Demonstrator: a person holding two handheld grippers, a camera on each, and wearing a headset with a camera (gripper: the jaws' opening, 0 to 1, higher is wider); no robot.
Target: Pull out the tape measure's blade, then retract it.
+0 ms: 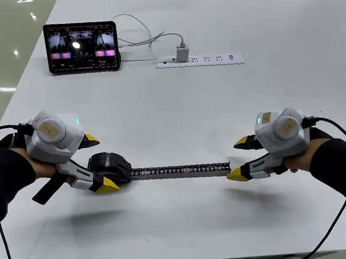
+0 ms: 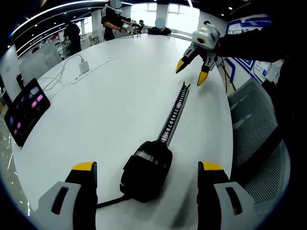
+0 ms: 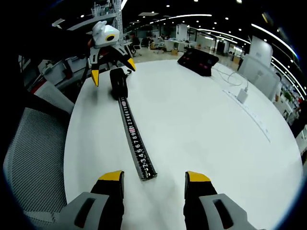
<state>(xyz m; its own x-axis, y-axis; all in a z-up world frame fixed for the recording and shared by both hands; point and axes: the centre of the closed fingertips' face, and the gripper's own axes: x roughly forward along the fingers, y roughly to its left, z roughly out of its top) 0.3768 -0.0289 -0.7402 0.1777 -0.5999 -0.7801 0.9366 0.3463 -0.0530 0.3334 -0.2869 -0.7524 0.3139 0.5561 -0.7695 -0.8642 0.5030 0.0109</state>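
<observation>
A black tape measure case [image 1: 110, 166] lies on the white table [image 1: 179, 118]. Its blade [image 1: 180, 170] is pulled out to the right and lies flat. My left gripper [image 1: 101, 164] is open, with one jaw on each side of the case [image 2: 146, 170] and a gap to each. My right gripper [image 1: 239, 159] is open too. The blade's end [image 3: 147, 173] lies on the table between its jaws, which do not pinch it. The blade [image 3: 132, 136] runs back to the case [image 3: 117, 79] under the left gripper [image 3: 109, 66]. The right gripper [image 2: 191, 73] hovers past the blade tip.
A tablet [image 1: 82, 47] stands at the back left. A white power strip [image 1: 201, 59] with a charger [image 1: 182, 52] and cables lies behind the work. A grey mesh chair [image 2: 259, 129] stands at the table's near edge. People stand at the table's far end [image 2: 115, 17].
</observation>
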